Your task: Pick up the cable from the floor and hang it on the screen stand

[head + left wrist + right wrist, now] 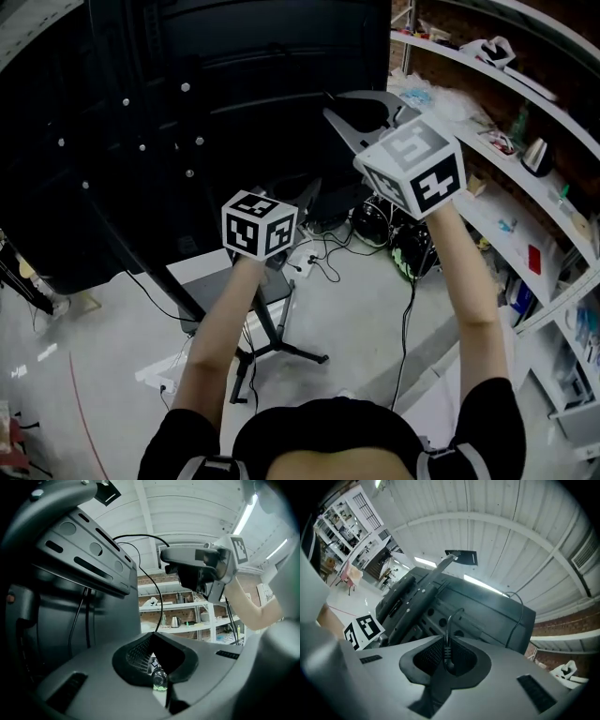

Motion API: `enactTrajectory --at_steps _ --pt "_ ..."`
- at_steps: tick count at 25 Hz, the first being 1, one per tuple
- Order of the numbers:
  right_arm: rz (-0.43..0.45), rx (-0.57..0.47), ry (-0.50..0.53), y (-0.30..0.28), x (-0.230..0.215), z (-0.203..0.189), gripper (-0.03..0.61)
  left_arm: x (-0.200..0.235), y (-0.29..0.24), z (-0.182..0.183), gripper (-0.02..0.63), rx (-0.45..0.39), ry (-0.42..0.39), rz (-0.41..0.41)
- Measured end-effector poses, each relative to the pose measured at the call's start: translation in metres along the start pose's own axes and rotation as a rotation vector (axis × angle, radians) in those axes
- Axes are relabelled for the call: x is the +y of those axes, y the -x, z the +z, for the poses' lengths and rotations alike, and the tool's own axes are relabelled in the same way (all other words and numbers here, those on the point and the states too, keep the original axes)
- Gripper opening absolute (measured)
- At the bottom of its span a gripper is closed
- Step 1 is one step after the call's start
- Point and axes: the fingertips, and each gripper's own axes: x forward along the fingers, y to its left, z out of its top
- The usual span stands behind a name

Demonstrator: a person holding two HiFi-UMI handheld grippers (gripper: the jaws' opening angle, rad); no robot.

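Behind the screen (262,84), I hold both grippers up with the cable strung between them. My left gripper (154,641) is pressed together on the thin black cable (161,607). From the jaws the cable rises, arcs past the stand bracket (84,557) and runs on toward my other hand. Low in the throat of that gripper sits a dark rounded piece with a green tip; I cannot tell what it is. My right gripper (446,641) pinches the cable's ribbed end (447,651), its jaws nearly closed around it.

The cable is off the floor and level with the back of the screen, so I judge the pick-up done and the hanging step in hand. The next move calls for carrying the slack over the bracket and lowering it until the loop catches. Then I should let go one side at a time, so the weight does not drag it off.

No brand or label can be read. The only printed marks are the black-and-white squares on the cubes (412,167). Anything printed on the shelves (525,202) is too small to make out.
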Motion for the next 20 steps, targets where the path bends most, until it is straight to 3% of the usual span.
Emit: enactTrajectory --at_steps 7,13,20 --pt "0.066 -0.018 -0.174 -0.014 0.053 -0.056 0.06 -0.002 0.015 -0.024 0.003 0.047 -0.008 0.008" --pt "-0.026 -0.126 -0.333 -0.024 0.049 -0.077 0.061 0.003 0.03 -0.052 0.003 0.083 0.016 0.025" --pt "-0.11 -0.206 -0.322 -0.025 0.045 -0.08 0.061 0.003 0.039 -0.073 0.003 0.096 0.057 0.039"
